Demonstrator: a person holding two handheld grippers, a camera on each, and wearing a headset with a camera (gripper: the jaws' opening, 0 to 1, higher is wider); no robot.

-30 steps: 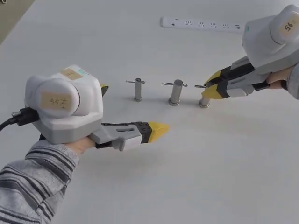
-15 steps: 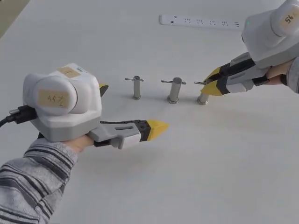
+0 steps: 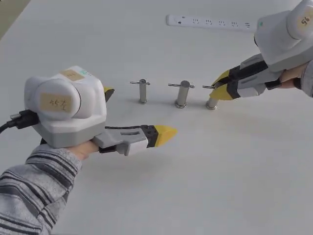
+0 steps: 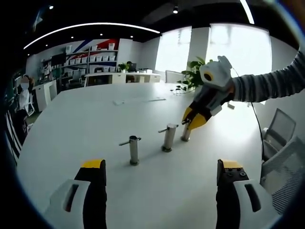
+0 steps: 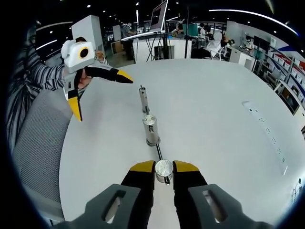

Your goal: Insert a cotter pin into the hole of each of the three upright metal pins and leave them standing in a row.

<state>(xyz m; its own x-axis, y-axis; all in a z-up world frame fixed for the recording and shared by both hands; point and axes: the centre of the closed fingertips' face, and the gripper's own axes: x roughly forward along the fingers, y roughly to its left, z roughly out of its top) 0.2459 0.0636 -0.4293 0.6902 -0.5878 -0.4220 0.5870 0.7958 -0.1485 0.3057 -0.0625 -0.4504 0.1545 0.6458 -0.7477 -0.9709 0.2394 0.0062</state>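
The right gripper [image 3: 219,86] wears a tan sticker [image 3: 304,20] reading "95", and the left gripper [image 4: 162,167] carries tan tape [image 3: 55,103] with handwriting I cannot read — its yellow-tipped jaws stand wide apart, empty. The right jaws are pinched narrow on the head of the nearest silver steel pin [image 5: 164,168], a wire cotter pin [image 5: 158,151] poking out just past their tips. Ahead of them the middle steel pin [image 5: 151,129] and far steel pin [image 5: 144,100] stand upright in line — both crossed near the top by cotter pins [image 3: 174,85].
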